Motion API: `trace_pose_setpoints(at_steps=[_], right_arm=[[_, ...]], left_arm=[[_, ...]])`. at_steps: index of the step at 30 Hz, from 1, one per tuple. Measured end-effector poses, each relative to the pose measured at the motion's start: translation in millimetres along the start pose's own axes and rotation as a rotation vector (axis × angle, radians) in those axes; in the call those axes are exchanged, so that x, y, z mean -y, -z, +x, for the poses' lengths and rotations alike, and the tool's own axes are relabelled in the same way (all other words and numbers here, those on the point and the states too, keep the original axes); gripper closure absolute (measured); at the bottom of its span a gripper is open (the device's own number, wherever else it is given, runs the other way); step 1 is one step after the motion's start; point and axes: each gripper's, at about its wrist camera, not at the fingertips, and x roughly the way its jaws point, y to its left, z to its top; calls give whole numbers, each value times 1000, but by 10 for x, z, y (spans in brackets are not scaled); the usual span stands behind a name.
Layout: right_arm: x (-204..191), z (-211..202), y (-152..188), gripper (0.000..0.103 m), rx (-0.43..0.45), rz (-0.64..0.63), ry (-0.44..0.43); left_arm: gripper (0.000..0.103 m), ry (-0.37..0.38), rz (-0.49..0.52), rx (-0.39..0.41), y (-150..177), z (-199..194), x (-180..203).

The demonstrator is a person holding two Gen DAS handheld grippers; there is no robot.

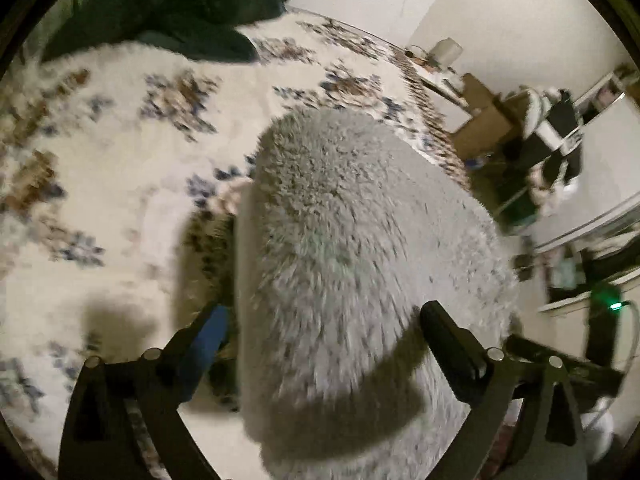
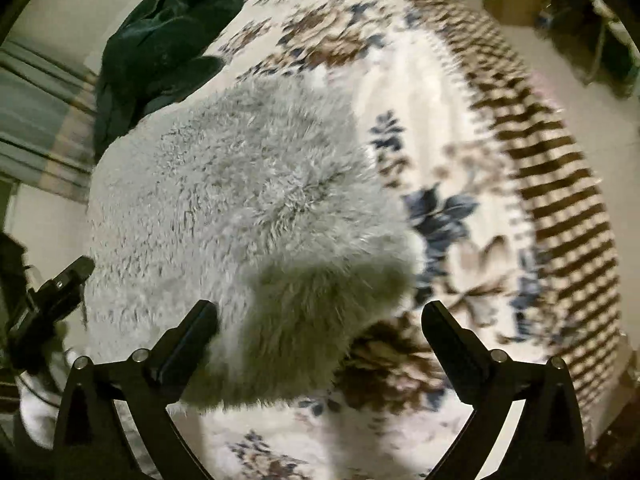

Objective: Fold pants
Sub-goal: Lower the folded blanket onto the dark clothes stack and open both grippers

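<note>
**Fluffy Grey Pants Wait on the Flowery Blanket**

Spread over the bed is a cream blanket (image 1: 120,184) with blue and brown flowers and a stripy brown edge. A dark green cloth (image 2: 160,44) sits bunched up at the far end, well beyond both claws.

The fluffy grey pants (image 1: 360,240) lie on the blanket. They look folded into a thick bundle already. In the left wrist view they reach out straight ahead of the left claw (image 1: 324,320), and their near end sits right between its two fingers. In the right wrist view they lie ahead and to the left of the right claw (image 2: 320,320), with one corner poking in between its fingers.

Both claws are spread wide. Neither one is pinching anything. No pad seems to press on the fur.

The pants look soft, floppy and light. They will bend and sag when lifted, not stay flat. The long fur could slip a bit, so a shallow pinch may only catch fluff.

A good place to grab is probably the near edge, one claw at each corner, pinching deep through all the layers.
</note>
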Motion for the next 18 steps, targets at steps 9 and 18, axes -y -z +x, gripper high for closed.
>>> trace_pose_setpoints(at_steps=[9,18], right_arm=[[-389,-1046,527,0,232,-131,226],[-721,-2255,1338,0,356,-225,230]], left_arm=[[5,-269,75,177,466,-751,455],[5,-275,77,256,1050,-1635,931]])
